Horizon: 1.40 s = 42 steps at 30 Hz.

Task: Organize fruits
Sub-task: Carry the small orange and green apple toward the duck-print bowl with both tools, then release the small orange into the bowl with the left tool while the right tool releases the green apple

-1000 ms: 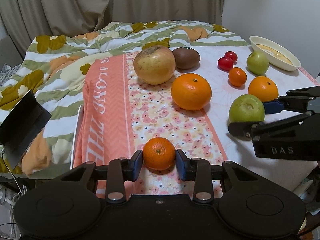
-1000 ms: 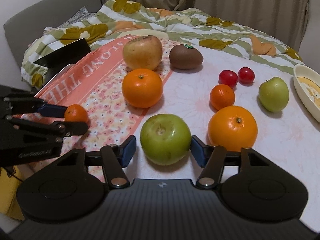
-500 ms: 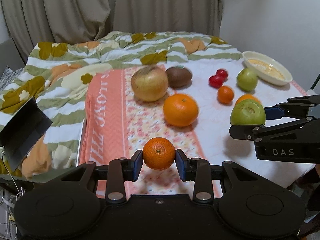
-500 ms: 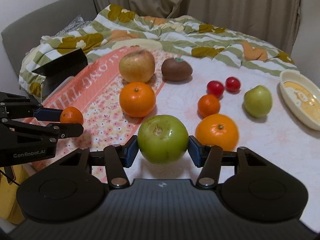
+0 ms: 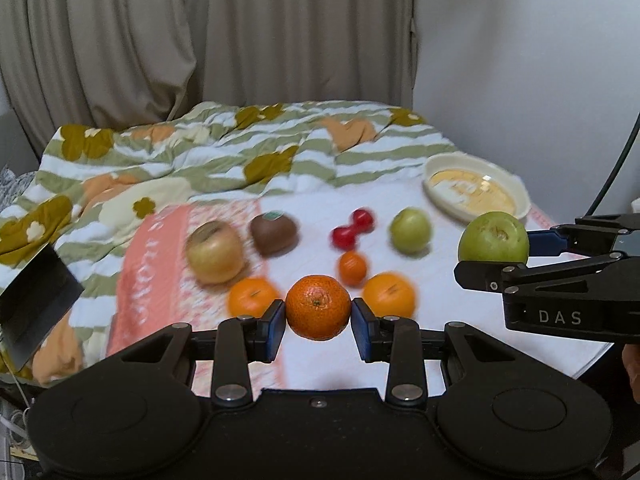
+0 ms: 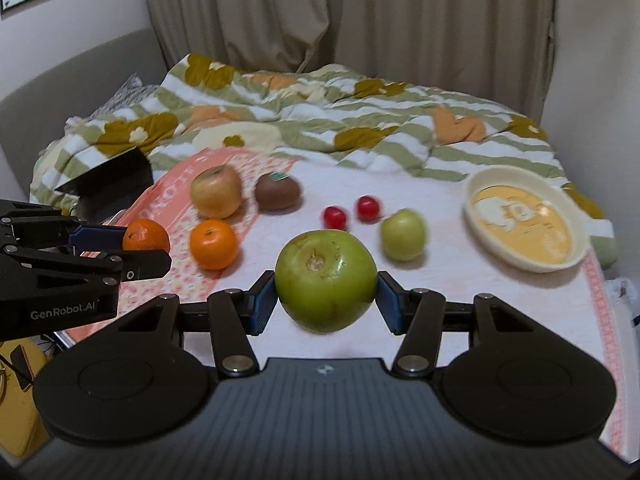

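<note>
- Your left hand-held gripper (image 5: pixel 319 318) is closed on a small mandarin (image 5: pixel 318 307), blue pads (image 5: pixel 275 324) pressing both sides, held up in the air above the counter (image 5: pixel 400 360).
- Your right hand-held gripper (image 6: pixel 326 299) is clamped the same way on a green apple (image 6: pixel 326 280), stem end facing the camera, also off the surface.
- Below on the white cloth (image 6: pixel 460 280) lie two oranges (image 5: pixel 253 297) (image 5: pixel 389 294), a tiny mandarin (image 5: pixel 352 267), two cherry tomatoes (image 6: pixel 335 217) side by side, a second green apple (image 6: pixel 403 234), a kiwi (image 6: pixel 278 192) and a yellowish apple (image 6: pixel 216 191).
- A cream bowl (image 6: pixel 520 262) sits at the far right, well apart from the fruit.
</note>
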Tool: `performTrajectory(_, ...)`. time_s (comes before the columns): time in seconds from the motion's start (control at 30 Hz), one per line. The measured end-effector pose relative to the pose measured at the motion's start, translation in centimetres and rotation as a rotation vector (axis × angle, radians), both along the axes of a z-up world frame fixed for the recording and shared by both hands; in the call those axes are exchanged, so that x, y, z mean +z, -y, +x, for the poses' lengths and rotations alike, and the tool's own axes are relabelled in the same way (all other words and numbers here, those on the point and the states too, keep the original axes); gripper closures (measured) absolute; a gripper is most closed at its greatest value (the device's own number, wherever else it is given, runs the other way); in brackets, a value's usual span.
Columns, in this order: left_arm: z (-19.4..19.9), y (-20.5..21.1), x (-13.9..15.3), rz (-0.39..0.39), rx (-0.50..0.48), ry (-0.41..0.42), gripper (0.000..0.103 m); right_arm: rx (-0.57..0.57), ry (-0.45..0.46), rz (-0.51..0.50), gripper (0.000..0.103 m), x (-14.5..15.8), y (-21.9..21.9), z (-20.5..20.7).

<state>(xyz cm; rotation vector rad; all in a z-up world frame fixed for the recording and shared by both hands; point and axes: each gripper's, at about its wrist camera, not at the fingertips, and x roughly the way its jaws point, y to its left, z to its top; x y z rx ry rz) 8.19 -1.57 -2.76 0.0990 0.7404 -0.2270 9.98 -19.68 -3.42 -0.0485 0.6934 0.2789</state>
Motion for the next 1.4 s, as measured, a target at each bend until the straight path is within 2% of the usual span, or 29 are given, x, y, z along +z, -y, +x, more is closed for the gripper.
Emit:
performTrajectory(0.27, 2.4, 8.1, 1.7, -0.027, 0.014, 0.016, 0.064, -0.032, -0.001, 0.004, 0.034, 2.1, 9.4, 2.1)
performTrajectory(0.63, 8.7, 17.7, 1.8, -0.044, 0.027, 0.01, 0.064, -0.037, -0.018, -0.011, 0.034, 1.9, 20.7, 8.6)
performTrajectory(0.9, 15.2, 22.0, 0.5, -0.018, -0.023, -0.013, 0.064, -0.077, -0.03, 0.012, 0.034, 0.4, 24.9, 14.9)
performTrajectory(1.17, 22.2, 24.7, -2.9, 0.01, -0.079, -0.075, 0.064, -0.13, -0.066, 0.031, 0.034, -1.4, 27.3, 20.1)
performTrajectory(1.4, 27.1, 26.6, -6.6, 0.041, -0.145, -0.132, 0.064, -0.177, -0.095, 0.04, 0.034, -3.2, 28.2, 22.6)
